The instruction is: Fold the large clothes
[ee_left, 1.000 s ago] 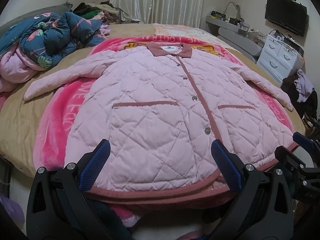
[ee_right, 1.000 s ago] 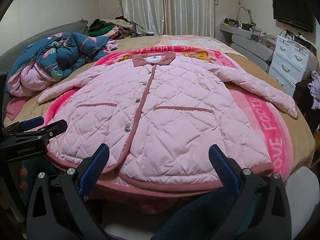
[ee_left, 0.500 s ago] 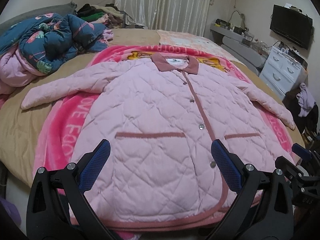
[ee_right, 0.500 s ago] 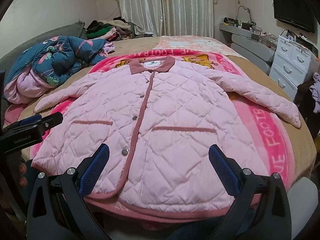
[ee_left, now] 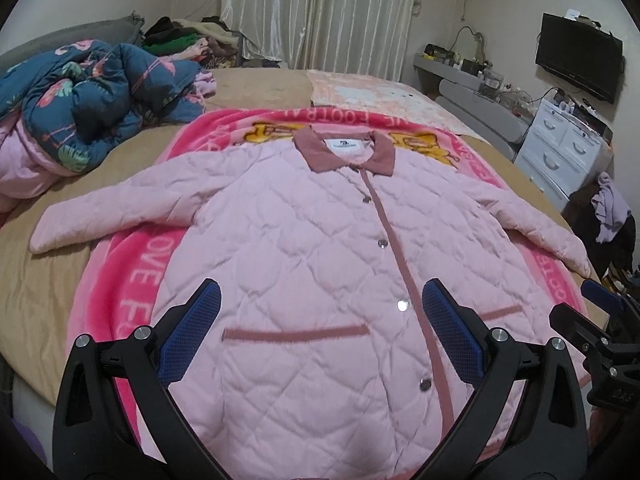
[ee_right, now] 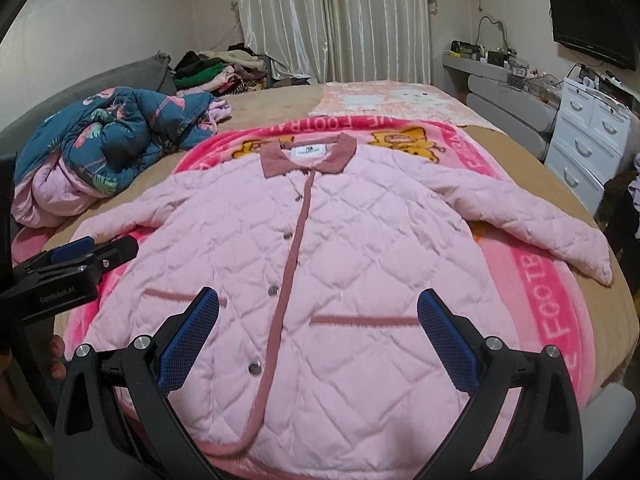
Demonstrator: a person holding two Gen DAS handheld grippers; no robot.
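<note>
Left gripper (ee_left: 320, 336) and right gripper (ee_right: 318, 334) spread wide, empty, pink coat (ee_left: 320, 264) hem cut off

1. The quilted pink coat (ee_left: 320, 280) lies flat, front side up, on a pink blanket (ee_left: 132, 280) covering the bed.
2. The dusty-rose collar (ee_left: 344, 152) points toward the far end; the hem is nearest the cameras.
3. The snap placket is closed.
4. Both sleeves extend outward and down, unfolded.
</note>
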